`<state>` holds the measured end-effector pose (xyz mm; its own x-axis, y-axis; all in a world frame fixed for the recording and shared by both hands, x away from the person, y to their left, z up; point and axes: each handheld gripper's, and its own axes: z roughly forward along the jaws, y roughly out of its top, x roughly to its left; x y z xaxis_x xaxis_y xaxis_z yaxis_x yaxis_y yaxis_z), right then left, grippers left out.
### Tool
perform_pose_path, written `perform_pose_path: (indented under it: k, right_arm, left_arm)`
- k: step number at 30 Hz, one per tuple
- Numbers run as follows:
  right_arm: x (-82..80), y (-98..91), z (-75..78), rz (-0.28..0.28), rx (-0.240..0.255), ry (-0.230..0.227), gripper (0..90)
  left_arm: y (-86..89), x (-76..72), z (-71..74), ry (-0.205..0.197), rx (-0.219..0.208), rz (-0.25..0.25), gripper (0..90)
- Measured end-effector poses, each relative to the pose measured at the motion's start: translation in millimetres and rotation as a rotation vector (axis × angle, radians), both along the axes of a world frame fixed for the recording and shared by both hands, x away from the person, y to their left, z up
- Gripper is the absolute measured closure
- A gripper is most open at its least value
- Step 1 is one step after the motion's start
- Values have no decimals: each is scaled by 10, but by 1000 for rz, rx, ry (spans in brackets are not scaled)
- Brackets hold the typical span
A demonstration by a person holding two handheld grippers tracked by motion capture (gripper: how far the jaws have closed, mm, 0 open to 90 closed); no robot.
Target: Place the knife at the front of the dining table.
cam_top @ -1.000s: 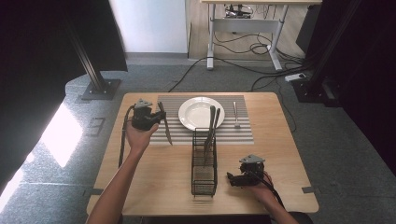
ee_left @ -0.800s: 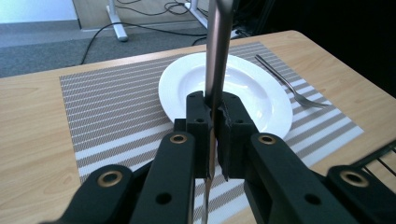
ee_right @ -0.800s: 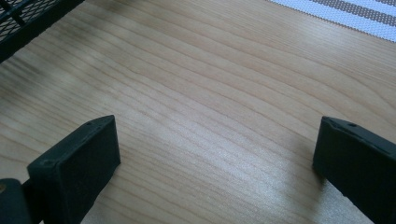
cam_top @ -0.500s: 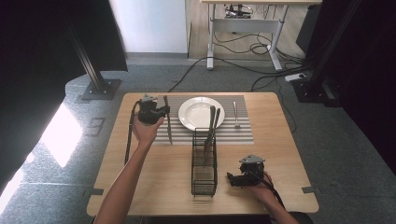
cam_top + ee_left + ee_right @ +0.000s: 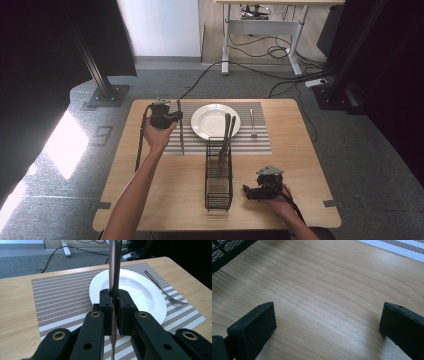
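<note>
Knife [image 5: 179, 126]: a long, slim, smooth metal utensil, clamped between the black ridged pads of the left claw [image 5: 114, 305], whose jaws are shut tight on it. In the left gripper view its polished shaft rises straight up past the top of the frame and its lower end runs down between the jaws. Seen from the high view it hangs over the left part of the placemat [image 5: 260, 145], near the bench's far left corner, just left of the plate [image 5: 215, 121].

That plate is round, white and glossy with a broad shallow rim, and sits on the woven mat of grey and white stripes. A steel fork [image 5: 163, 290] lies flat on the mat to the plate's right, apart from it.

Nearer the front edge stands a tall, narrow black wire-mesh caddy [image 5: 218, 182], with two dark slender utensil handles [image 5: 226, 135] leaning out of its far end.

The right claw [image 5: 248, 190] rests low by the bench's [image 5: 300, 165] front right corner, just right of the caddy, its two matte black blocky jaws spread wide over bare pale wood grain, gripping nothing.
</note>
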<state>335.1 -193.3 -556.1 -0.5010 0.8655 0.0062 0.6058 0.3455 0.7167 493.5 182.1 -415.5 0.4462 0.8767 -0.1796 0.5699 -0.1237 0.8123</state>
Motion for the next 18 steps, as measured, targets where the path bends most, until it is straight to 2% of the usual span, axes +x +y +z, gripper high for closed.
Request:
perform_pose_path:
  k: [1,6,13,18]
  right_arm:
    - [0,0,0,1,0,0,6]
    - [6,2,1,3,-1,2,2]
    - [-3,-1,0,4,-1,0,5]
    - [4,-3,0,8,-2,0,2]
  left_arm:
    - [20,8,17,5,13,-6,834]
    - [89,66,8,28,-3,16,831]
    - [77,191,-46,41,-26,9,831]
    - [81,259,-94,43,-34,23,827]
